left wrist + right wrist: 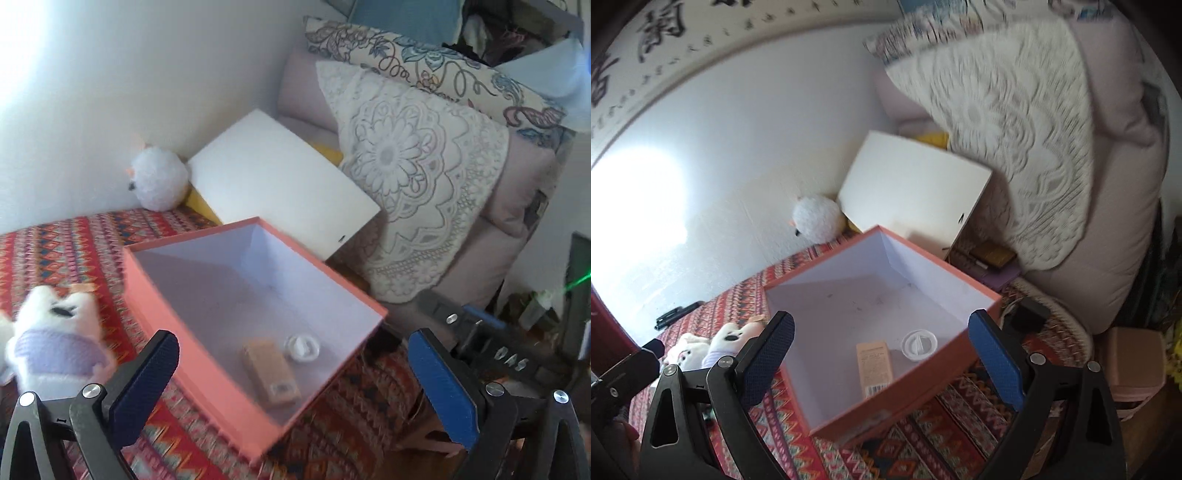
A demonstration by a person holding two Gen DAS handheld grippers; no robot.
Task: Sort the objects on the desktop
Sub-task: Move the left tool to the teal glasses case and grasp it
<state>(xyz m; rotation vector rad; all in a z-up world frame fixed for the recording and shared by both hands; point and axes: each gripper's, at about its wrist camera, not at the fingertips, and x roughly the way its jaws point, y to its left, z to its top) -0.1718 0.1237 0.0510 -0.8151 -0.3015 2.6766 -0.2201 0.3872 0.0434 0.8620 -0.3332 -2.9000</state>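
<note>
Holding a tan carton (pixel 874 366), white round lid (pixel 919 344), pink box (pixel 967 284)

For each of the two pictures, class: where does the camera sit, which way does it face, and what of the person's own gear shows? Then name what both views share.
Left wrist: on the left claw, facing down over the pink box; its open fingers show, and the right claw beyond.
Right wrist: on the right claw, facing down into the same box; open fingers show, the left claw at the left edge.
Shared: box, tan carton, white lid, plush toy, white board.
</note>
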